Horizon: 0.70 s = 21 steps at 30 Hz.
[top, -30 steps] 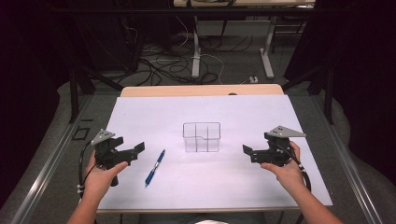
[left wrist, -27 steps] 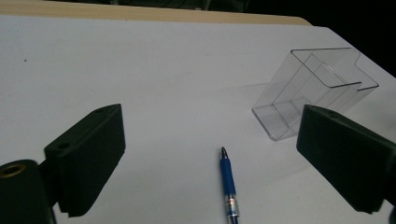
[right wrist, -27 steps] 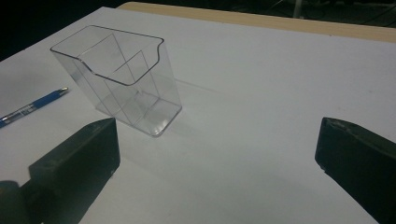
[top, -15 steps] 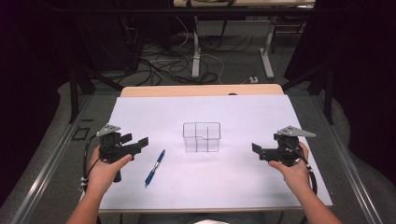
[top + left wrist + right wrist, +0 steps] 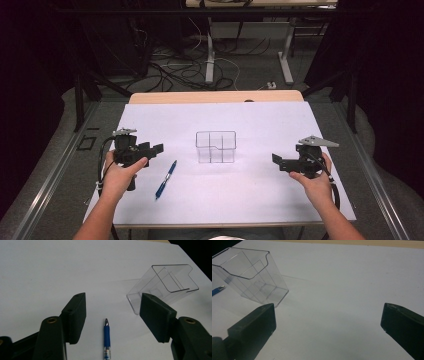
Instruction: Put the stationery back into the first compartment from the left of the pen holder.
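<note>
A blue pen (image 5: 165,179) lies on the white table (image 5: 260,195), left of a clear plastic holder (image 5: 215,146). Both the left gripper (image 5: 157,148) and right gripper (image 5: 276,161) hover open and empty. The pen looks light, stiff, and slippery; grasping mid-barrel seems best.

A blue pen (image 5: 165,179) lies on the white sheet (image 5: 250,200) just ahead of the left gripper (image 5: 156,148). A clear plastic holder (image 5: 215,147) stands between it and the right gripper (image 5: 276,161). Cables (image 5: 165,65) sprawl on the floor (image 5: 250,75) far beyond both.
</note>
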Each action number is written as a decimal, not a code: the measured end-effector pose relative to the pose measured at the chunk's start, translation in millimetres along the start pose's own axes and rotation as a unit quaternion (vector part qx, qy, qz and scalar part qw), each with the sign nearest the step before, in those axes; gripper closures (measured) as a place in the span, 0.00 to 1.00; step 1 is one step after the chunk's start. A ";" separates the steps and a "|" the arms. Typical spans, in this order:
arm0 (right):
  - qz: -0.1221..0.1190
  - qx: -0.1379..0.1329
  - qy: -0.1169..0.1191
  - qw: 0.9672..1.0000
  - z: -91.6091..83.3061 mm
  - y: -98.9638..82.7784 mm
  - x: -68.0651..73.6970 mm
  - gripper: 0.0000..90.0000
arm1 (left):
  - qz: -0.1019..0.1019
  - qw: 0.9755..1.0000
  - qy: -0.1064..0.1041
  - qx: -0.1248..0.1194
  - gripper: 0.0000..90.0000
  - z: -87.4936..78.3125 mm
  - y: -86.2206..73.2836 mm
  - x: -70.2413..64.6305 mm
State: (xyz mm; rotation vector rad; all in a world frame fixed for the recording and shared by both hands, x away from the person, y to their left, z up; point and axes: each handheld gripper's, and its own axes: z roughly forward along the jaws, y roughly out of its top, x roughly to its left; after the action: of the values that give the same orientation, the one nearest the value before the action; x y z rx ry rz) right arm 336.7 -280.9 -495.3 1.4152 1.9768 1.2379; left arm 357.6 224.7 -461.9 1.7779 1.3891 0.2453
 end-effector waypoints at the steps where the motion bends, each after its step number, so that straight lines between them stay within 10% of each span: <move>1: 0.000 0.002 0.002 1.000 0.1 -0.2 -0.5 0.00 | 0.000 1.000 0.004 -0.002 0.44 2.0 0.8 -1.2; 21: -0.007 0.015 0.001 1.000 8.0 -4.1 2.4 0.01 | -0.017 0.997 -0.005 0.078 0.47 40.5 3.7 -6.0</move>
State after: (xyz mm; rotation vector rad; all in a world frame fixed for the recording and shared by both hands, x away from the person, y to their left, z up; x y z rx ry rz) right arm 339.4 -275.7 -502.5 1.4122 2.0107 1.2106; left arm 382.6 199.4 -482.5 1.8769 1.4641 0.1110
